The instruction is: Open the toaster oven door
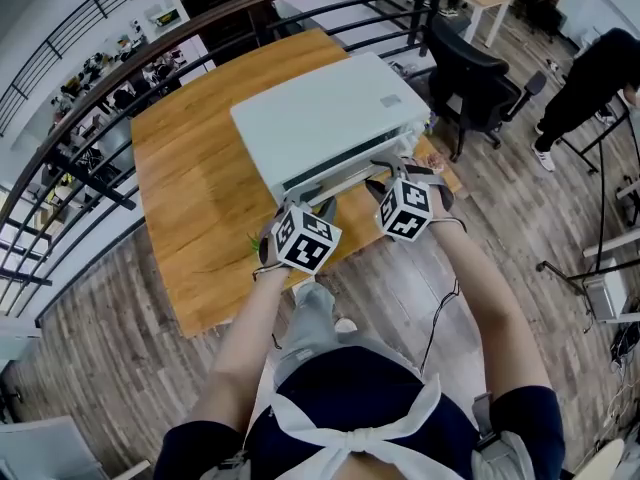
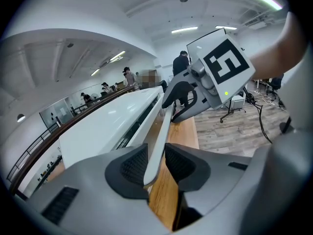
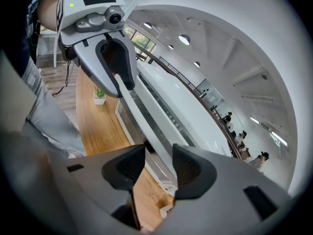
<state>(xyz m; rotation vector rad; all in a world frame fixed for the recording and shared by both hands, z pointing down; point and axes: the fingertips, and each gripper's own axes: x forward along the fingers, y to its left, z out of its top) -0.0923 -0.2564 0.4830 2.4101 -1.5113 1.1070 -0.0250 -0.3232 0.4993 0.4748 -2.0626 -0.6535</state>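
On wooden table [image 1: 190,198], white toaster oven [image 1: 320,118]; plank floor [image 1: 90,328], railing [image 1: 150,48] beyond.

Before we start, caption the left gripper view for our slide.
Left gripper clamps the toaster oven's door handle; right gripper straddles it farther along.

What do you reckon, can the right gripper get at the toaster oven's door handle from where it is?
Very likely yes: the door handle runs right between the right gripper's parted jaws, nothing else in the gap. The left gripper clamps the same bar farther along, clear of it.
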